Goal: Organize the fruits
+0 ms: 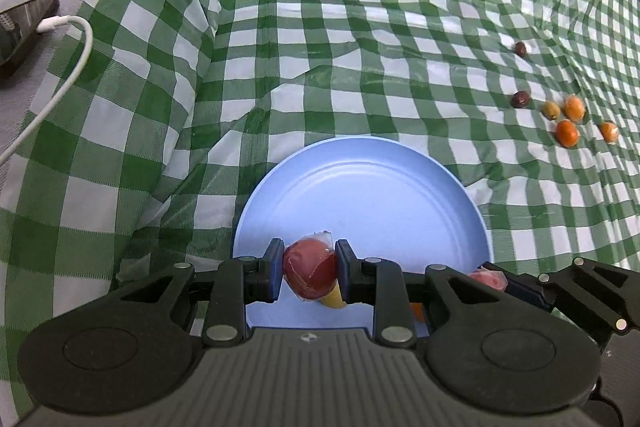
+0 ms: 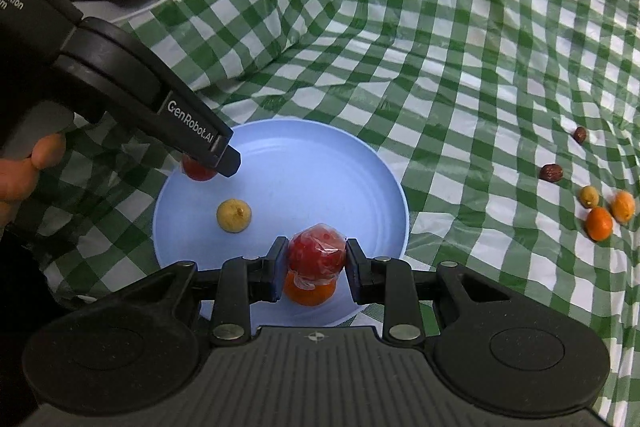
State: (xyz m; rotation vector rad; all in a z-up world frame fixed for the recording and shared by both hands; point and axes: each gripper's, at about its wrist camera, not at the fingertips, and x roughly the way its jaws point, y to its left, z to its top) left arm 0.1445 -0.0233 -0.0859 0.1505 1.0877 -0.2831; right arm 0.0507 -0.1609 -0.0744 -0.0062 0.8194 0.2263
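My left gripper (image 1: 309, 261) is shut on a red fruit in clear wrap (image 1: 310, 273), low over the near part of the blue plate (image 1: 360, 187). A yellow fruit (image 1: 335, 299) shows just under it. My right gripper (image 2: 316, 255) is shut on a second wrapped red fruit (image 2: 316, 251), above an orange fruit (image 2: 310, 294) on the plate (image 2: 320, 167). The yellow fruit (image 2: 234, 215) lies on the plate's left part. In the right wrist view the left gripper (image 2: 206, 167) comes in from the upper left with its red fruit (image 2: 196, 170).
On the green checked cloth (image 1: 320, 27), right of the plate, lie two dark dates (image 1: 520, 99), a yellowish fruit (image 1: 551, 109) and three small orange fruits (image 1: 567, 133). A phone (image 1: 24, 23) with a white cable (image 1: 76, 55) sits at the far left. A hand (image 2: 24, 167) holds the left gripper.
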